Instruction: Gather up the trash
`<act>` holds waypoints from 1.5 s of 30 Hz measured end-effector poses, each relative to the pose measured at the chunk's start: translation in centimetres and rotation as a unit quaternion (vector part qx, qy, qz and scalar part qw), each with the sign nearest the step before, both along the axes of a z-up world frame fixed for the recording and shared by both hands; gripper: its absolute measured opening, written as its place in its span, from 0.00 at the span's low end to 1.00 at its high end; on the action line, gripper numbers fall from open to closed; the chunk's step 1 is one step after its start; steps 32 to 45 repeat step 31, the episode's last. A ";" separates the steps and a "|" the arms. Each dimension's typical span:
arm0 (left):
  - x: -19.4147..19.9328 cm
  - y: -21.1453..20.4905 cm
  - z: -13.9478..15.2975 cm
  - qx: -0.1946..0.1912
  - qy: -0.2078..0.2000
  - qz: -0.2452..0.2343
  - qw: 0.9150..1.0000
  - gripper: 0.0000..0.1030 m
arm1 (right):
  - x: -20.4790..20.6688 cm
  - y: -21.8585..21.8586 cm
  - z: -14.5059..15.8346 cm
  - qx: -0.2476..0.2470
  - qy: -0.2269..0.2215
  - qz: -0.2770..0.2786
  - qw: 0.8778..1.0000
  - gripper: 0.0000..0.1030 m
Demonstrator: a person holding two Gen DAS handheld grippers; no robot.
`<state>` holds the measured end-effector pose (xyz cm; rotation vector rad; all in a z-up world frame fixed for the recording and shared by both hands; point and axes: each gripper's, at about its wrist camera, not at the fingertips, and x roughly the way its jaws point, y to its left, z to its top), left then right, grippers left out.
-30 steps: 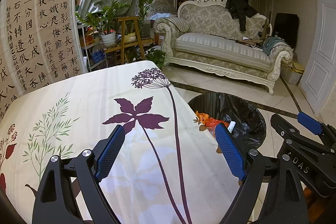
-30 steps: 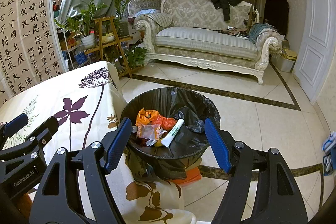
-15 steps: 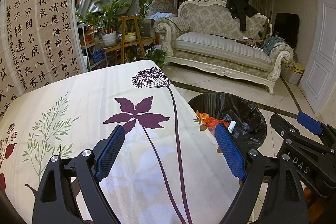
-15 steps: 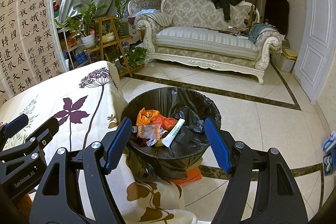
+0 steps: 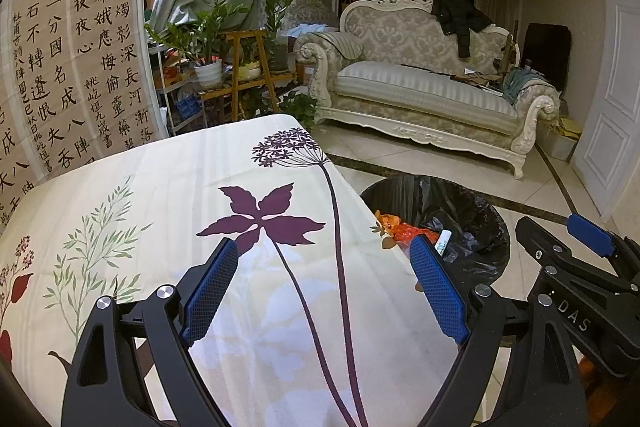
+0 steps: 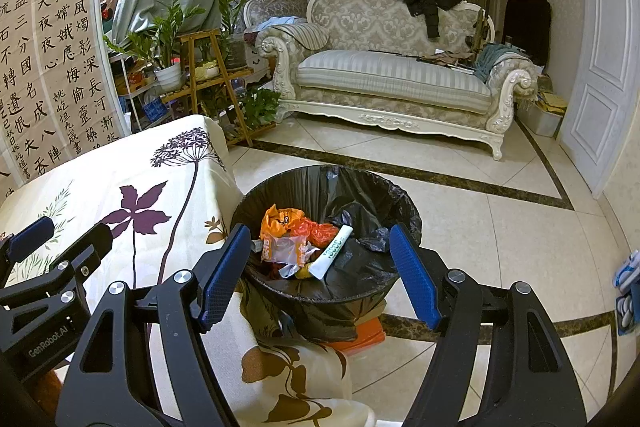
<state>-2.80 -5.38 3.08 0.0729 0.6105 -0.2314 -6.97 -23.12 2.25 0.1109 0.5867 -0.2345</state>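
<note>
A trash bin (image 6: 400, 203) lined with a black bag stands on the floor by the table's right side; it also shows in the left wrist view (image 5: 472, 211). Inside lie orange wrappers (image 6: 280, 223), a clear wrapper and a white tube (image 6: 334, 253). My right gripper (image 6: 320, 275) is open and empty, held above the bin's near rim. My left gripper (image 5: 324, 291) is open and empty over the flower-print tablecloth (image 5: 160, 195). Each gripper shows at the edge of the other's view.
A cream sofa (image 6: 400, 79) with a black jacket stands at the back. Potted plants on wooden stands (image 6: 200, 67) and a calligraphy screen (image 5: 72, 47) are at the left. A white door (image 6: 604, 67) is at the right. An orange object (image 6: 360, 339) lies under the bin.
</note>
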 end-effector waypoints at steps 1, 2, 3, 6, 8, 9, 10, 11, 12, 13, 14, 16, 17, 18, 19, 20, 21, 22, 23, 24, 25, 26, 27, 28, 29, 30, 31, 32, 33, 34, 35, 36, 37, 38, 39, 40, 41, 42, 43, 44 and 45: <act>-0.1 0.0 -0.1 0.002 -0.001 0.001 1.000 0.82 | 0.0 0.0 0.0 0.000 0.000 0.000 1.000 0.68; -0.2 -0.1 -0.1 0.004 -0.002 0.001 1.000 0.82 | 0.0 0.0 0.0 0.000 0.000 0.000 1.000 0.68; -0.3 -0.1 -0.2 0.004 -0.002 0.001 1.000 0.82 | 0.0 0.0 0.0 0.000 0.000 0.000 1.000 0.68; -0.5 -0.2 -0.3 0.003 -0.004 0.002 1.000 0.82 | 0.0 0.0 0.0 0.000 0.000 0.000 1.000 0.68; -0.5 -0.2 -0.3 0.006 -0.005 0.002 1.000 0.82 | 0.0 0.0 0.0 0.000 0.000 0.000 1.000 0.68; -0.7 -0.4 -0.4 0.005 -0.004 0.001 1.000 0.82 | 0.0 0.0 0.0 0.000 0.001 0.000 1.000 0.68; -0.6 -0.4 -0.4 0.004 -0.003 0.000 1.000 0.82 | 0.0 0.0 0.0 0.000 0.001 0.000 1.000 0.68; -0.6 -0.5 -0.4 0.003 -0.002 0.000 1.000 0.82 | 0.0 0.0 0.0 0.000 0.001 0.000 1.000 0.68; -0.4 -0.4 -0.2 0.003 -0.002 0.000 1.000 0.82 | 0.0 0.0 0.0 0.000 0.001 0.001 1.000 0.68; -0.4 -0.4 -0.1 0.001 -0.002 0.001 1.000 0.82 | 0.0 0.0 0.0 0.000 0.001 0.001 1.000 0.68; -0.5 -0.4 -0.1 0.000 -0.003 0.001 1.000 0.82 | 0.0 0.0 0.0 0.000 0.000 0.001 1.000 0.68; -0.3 -0.4 0.0 -0.003 -0.002 -0.001 1.000 0.82 | 0.0 0.0 0.0 0.000 0.001 0.001 1.000 0.68; -0.3 -0.3 0.0 -0.004 -0.001 -0.002 1.000 0.82 | 0.1 0.0 0.0 0.000 0.001 0.000 1.000 0.68; -0.4 -0.4 0.0 -0.006 0.001 -0.003 1.000 0.82 | 0.0 0.0 0.0 0.000 0.001 0.000 1.000 0.68; -0.3 -0.3 0.1 -0.007 0.001 -0.003 1.000 0.82 | 0.1 0.1 0.1 0.000 0.001 0.000 1.000 0.68; -0.4 -0.3 0.1 -0.006 -0.001 -0.003 1.000 0.82 | 0.1 0.1 0.1 0.000 0.001 0.001 1.000 0.68; -0.6 -0.5 0.1 -0.004 -0.004 -0.002 1.000 0.82 | 0.1 0.0 0.1 0.000 0.001 0.001 1.000 0.68; -0.5 -0.4 0.2 -0.002 -0.006 -0.001 1.000 0.82 | 0.1 0.0 0.0 0.000 0.002 0.001 1.000 0.68; -0.4 -0.4 0.3 -0.001 -0.006 0.000 1.000 0.82 | 0.1 0.1 0.0 0.000 0.002 0.001 1.000 0.68; -0.5 -0.5 0.3 -0.001 -0.004 0.002 1.000 0.82 | 0.1 0.1 0.0 0.000 0.002 0.001 1.000 0.68; -0.2 -0.3 0.3 -0.003 -0.002 0.003 1.000 0.82 | 0.1 0.1 0.0 0.000 0.002 0.001 1.000 0.68; 0.1 -0.1 0.3 -0.006 0.004 0.005 1.000 0.82 | 0.2 0.1 0.0 0.000 0.002 0.001 1.000 0.68; 0.1 0.0 0.2 -0.008 0.008 0.007 1.000 0.82 | 0.1 0.2 0.0 -0.001 0.002 0.002 1.000 0.68; 0.3 0.2 0.2 -0.009 0.011 0.008 1.000 0.82 | 0.0 0.3 -0.1 -0.001 0.002 0.002 1.000 0.68; 0.4 0.4 0.1 -0.009 0.013 0.010 1.000 0.82 | -0.1 0.4 -0.1 -0.002 0.002 0.003 1.000 0.68; 0.5 0.6 0.1 -0.010 0.015 0.013 1.000 0.82 | -0.1 0.6 -0.2 -0.003 0.003 0.004 1.000 0.68; 0.6 0.8 0.0 -0.011 0.019 0.015 1.000 0.82 | 0.0 1.0 -0.3 -0.004 0.003 0.006 1.000 0.68; 0.6 0.8 0.0 -0.011 0.019 0.015 1.000 0.82 | 0.0 1.0 -0.3 -0.004 0.003 0.006 1.000 0.68; 0.6 0.8 0.0 -0.011 0.019 0.015 1.000 0.82 | 0.0 1.0 -0.3 -0.004 0.003 0.006 1.000 0.68; 0.6 0.8 0.0 -0.011 0.019 0.015 1.000 0.82 | 0.0 1.0 -0.3 -0.004 0.003 0.006 1.000 0.68; 0.6 0.8 0.0 -0.011 0.019 0.015 1.000 0.82 | 0.0 1.0 -0.3 -0.004 0.003 0.006 1.000 0.68; 0.6 0.8 0.0 -0.011 0.019 0.015 1.000 0.82 | 0.0 1.0 -0.3 -0.004 0.003 0.006 1.000 0.68; 0.6 0.8 0.0 -0.011 0.019 0.015 1.000 0.82 | 0.0 1.0 -0.3 -0.004 0.003 0.006 1.000 0.68; 0.6 0.8 0.0 -0.011 0.019 0.015 1.000 0.82 | 0.0 1.0 -0.3 -0.004 0.003 0.006 1.000 0.68; 0.6 0.8 0.0 -0.011 0.019 0.015 1.000 0.82 | 0.0 1.0 -0.3 -0.004 0.003 0.006 1.000 0.68; 0.6 0.8 0.0 -0.011 0.019 0.015 1.000 0.82 | 0.0 1.0 -0.3 -0.004 0.003 0.006 1.000 0.68; 0.6 0.8 0.0 -0.011 0.019 0.015 1.000 0.82 | 0.0 1.0 -0.3 -0.004 0.003 0.006 1.000 0.68; 0.6 0.8 0.0 -0.011 0.019 0.015 1.000 0.82 | 0.0 1.0 -0.3 -0.004 0.003 0.006 1.000 0.68; 0.6 0.8 0.0 -0.011 0.019 0.015 1.000 0.82 | 0.0 1.0 -0.3 -0.004 0.003 0.006 1.000 0.68; 0.6 0.8 0.0 -0.011 0.019 0.015 1.000 0.82 | 0.0 1.0 -0.3 -0.004 0.003 0.006 1.000 0.68; 0.6 0.8 0.0 -0.011 0.019 0.015 1.000 0.82 | 0.0 1.0 -0.3 -0.004 0.003 0.006 1.000 0.68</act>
